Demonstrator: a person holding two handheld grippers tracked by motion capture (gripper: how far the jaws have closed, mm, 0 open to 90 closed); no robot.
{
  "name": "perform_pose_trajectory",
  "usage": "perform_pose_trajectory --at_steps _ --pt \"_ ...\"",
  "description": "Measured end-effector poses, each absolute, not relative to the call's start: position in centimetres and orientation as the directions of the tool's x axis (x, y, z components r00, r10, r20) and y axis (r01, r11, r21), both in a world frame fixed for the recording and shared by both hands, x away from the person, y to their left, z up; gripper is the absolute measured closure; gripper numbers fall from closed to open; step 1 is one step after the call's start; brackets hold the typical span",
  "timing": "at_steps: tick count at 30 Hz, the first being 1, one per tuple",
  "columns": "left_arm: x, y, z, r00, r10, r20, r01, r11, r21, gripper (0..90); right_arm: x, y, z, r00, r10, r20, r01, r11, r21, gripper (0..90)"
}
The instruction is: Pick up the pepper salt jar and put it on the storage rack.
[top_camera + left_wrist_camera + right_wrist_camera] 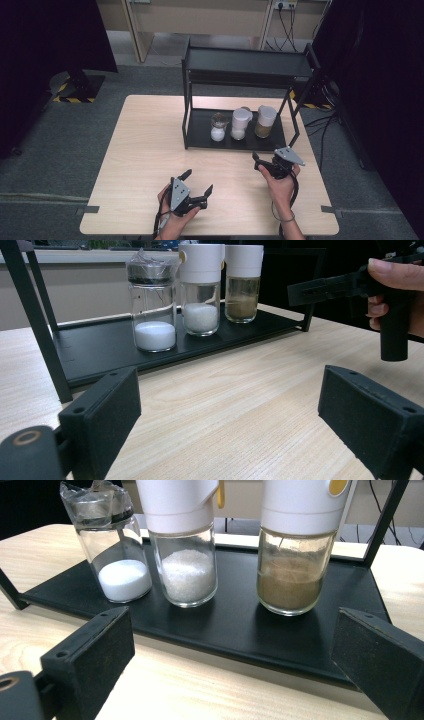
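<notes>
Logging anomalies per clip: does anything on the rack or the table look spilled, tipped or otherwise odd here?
Nothing spilled or tipped. The one oddity is the leftmost jar, the one with fine white powder: its top is covered in crumpled clear film, while the other two jars have white caps. All three stand upright on the rack's lower shelf.

three glass jars stand on one black rack: one with a clear wrapped top, two with white caps. two grippers, one table.
</notes>
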State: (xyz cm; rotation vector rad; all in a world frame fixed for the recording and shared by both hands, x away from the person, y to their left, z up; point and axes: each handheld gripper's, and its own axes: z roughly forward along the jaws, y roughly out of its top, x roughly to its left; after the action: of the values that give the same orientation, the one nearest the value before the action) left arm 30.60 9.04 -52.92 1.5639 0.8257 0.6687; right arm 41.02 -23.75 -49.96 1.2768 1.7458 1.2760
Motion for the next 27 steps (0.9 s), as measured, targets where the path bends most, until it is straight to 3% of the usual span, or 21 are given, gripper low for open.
perform_pose_trajectory --at_steps 27 --pt "30.6 9.0 -52.9 0.584 0.811 -0.031 0.140 -0.063 0.988 9.5 39.1 -24.2 -50.5 -0.348 0.935 0.063 0.334 0.061 0.941 4.2"
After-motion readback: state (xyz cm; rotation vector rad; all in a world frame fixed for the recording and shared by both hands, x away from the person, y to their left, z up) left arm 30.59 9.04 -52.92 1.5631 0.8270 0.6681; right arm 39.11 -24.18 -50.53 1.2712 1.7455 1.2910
